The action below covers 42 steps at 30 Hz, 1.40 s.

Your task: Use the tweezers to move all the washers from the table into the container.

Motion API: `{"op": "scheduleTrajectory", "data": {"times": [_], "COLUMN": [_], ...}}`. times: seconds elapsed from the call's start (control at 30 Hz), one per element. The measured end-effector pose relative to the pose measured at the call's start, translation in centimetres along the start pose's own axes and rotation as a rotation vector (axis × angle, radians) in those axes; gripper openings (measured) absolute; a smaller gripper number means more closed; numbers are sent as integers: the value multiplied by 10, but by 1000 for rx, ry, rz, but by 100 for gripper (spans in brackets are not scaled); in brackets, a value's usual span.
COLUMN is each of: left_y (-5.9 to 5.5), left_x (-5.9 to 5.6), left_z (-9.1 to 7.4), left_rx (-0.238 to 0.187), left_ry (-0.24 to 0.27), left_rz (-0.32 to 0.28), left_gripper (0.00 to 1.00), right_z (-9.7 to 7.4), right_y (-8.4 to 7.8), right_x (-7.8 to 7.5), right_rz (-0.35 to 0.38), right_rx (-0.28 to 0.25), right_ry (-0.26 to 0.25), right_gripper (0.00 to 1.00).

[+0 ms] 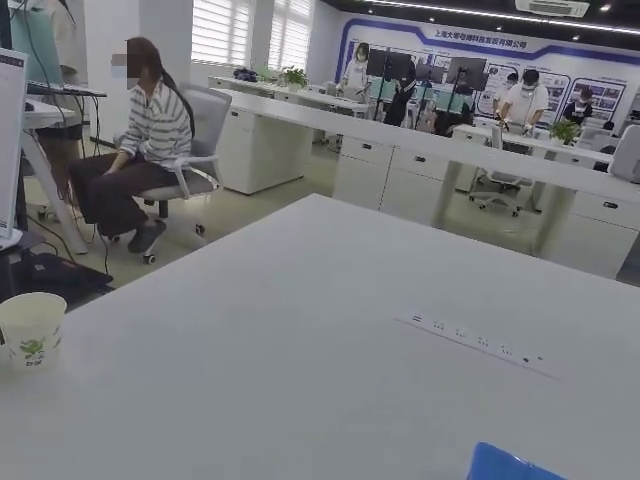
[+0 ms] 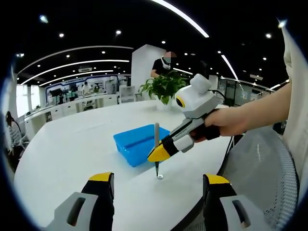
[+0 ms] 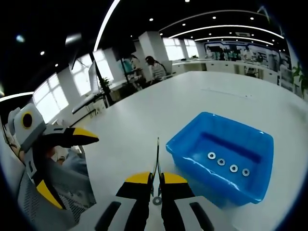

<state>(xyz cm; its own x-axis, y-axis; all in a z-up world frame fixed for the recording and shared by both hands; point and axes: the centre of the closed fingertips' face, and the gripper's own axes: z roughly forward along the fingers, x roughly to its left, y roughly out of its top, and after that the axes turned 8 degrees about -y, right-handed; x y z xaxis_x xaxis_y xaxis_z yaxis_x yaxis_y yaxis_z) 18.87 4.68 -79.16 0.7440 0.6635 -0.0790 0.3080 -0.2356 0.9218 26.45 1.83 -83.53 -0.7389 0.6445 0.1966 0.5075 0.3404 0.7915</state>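
right claw clamped on the tweezers, tips at 1 washer near the desk edge beside the container holding 4 washers, left claw open and empty: risk that a skewed pinch flicks the washer off the edge.

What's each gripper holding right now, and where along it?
Right gripper clamps the tweezers about mid-length, tips down by a washer; left gripper holds nothing.

We're in a big open-plan office: rows of long white desks, a grey mesh swivel chair, slatted white blinds over bright windows, pale glossy floor, strip lights across a dark ceiling, and a blue-trimmed display wall at the back.
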Motion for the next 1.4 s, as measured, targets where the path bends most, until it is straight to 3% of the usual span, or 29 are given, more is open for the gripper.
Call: {"op": "scheduleTrajectory", "data": {"times": [0.53, 0.93, 1.13, 1.23, 1.4], "left_y": [0, -1, -1, -2, -1], "left_x": [0, 0, -1, -1, -1], "left_z": [0, 0, 0, 0, 0], "left_rx": [-1, -1, 0, 2, 2], "left_ry": [0, 1, 0, 0, 1], "left_rz": [1, 1, 1, 1, 1], "left_gripper": [76, 76, 76, 76, 76], "right_z": [-2, -2, -2, -3, -3], "right_y": [-12, -16, -17, -16, -14], "right_x": [7, 20, 20, 17, 11], "right_rz": [-34, -200, -240, -200, -28], "right_rx": [23, 20, 20, 19, -5], "right_ry": [4, -13, -12, -16, -5], "right_gripper": [4, 4, 4, 4, 3]}}
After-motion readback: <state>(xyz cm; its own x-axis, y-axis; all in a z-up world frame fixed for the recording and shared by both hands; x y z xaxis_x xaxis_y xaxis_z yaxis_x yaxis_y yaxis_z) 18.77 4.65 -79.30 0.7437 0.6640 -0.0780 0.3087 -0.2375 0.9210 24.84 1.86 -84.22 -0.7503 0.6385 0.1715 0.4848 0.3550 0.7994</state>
